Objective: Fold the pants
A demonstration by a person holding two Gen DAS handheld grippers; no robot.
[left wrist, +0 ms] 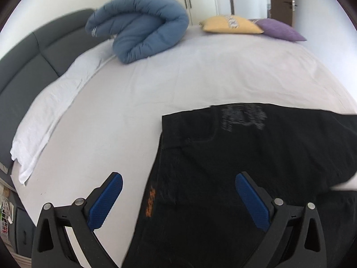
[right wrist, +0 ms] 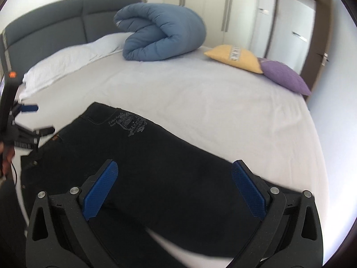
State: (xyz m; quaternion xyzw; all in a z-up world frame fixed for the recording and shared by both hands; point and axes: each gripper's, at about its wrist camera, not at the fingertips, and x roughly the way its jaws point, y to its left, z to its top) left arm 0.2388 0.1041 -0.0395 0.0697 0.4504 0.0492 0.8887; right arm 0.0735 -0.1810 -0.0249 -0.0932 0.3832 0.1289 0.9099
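1. Left wrist view: black jeans (left wrist: 234,156) lie spread on the white bed (left wrist: 156,84), with a rolled blue duvet (left wrist: 142,31), a yellow cushion (left wrist: 232,24) and a purple cushion (left wrist: 281,30) well apart at the far side.
2. The jeans run out of view at the right and bottom; their orange lettering is blurred.
3. The left claw (left wrist: 178,197) hovers released over the jeans' left edge.
4. Right wrist view: the grey headboard (right wrist: 49,29) and a white pillow (right wrist: 71,60) lie beyond the jeans (right wrist: 167,167).
5. The right claw (right wrist: 175,189) hangs released above the trouser leg; the left claw (right wrist: 33,120) shows at the left margin.
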